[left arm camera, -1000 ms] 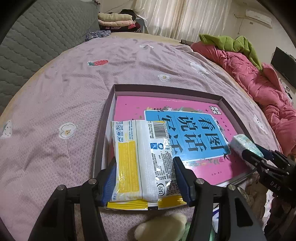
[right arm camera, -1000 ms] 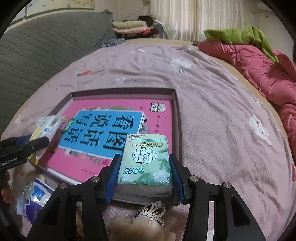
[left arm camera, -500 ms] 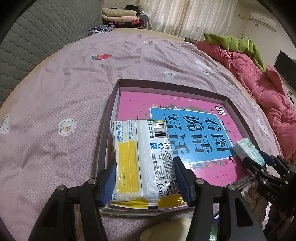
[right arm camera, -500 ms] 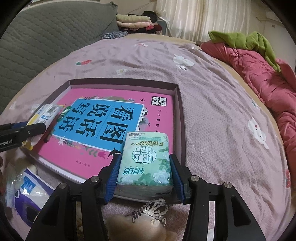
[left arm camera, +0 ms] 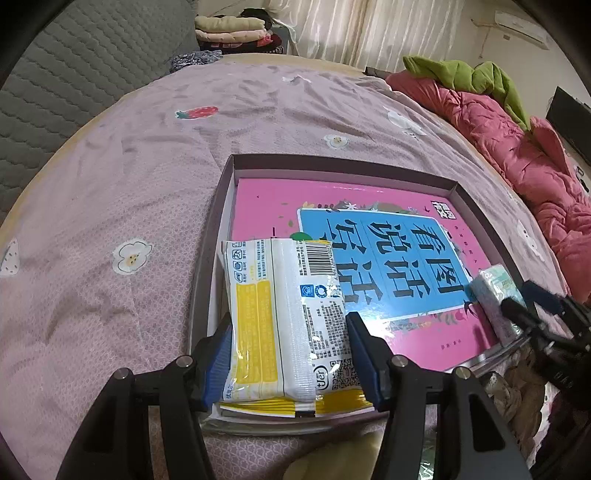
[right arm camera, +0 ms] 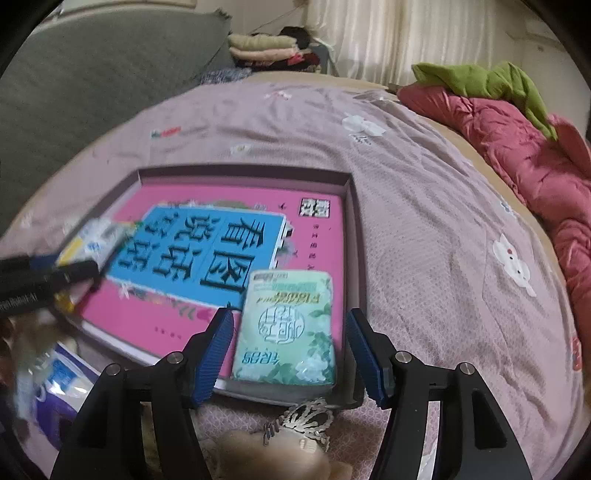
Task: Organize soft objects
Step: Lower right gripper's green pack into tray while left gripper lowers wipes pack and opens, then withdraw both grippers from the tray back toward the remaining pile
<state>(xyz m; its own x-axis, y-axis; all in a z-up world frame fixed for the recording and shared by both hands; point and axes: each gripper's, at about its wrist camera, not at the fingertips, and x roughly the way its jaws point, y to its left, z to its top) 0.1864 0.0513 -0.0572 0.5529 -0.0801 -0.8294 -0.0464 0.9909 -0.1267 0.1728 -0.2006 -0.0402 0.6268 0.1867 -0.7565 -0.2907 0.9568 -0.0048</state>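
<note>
A shallow grey box (left arm camera: 332,162) lies on the mauve bedspread and holds a pink and blue book (left arm camera: 277,206). My left gripper (left arm camera: 290,354) is shut on a yellow and white plastic packet (left arm camera: 284,314) over the box's near left corner. In the right wrist view, a green tissue pack (right arm camera: 288,325) lies on the book (right arm camera: 317,251) in the near right corner of the box (right arm camera: 354,229). My right gripper (right arm camera: 291,350) straddles the pack; its jaws are opening and both pads stand clear of it. The left gripper (right arm camera: 74,269) shows at the left edge.
A pink quilt (left arm camera: 517,147) with a green cloth (left arm camera: 472,77) lies along the right side of the bed. Folded clothes (left arm camera: 232,31) are stacked at the far end beside a grey quilted headboard (left arm camera: 74,74). A silver tiara (right arm camera: 303,421) and a purple pack (right arm camera: 62,384) lie near the box's front edge.
The right gripper's jaws have spread and let go of the green tissue pack, which now rests in the box. The left gripper still grips its packet and has barely moved.
</note>
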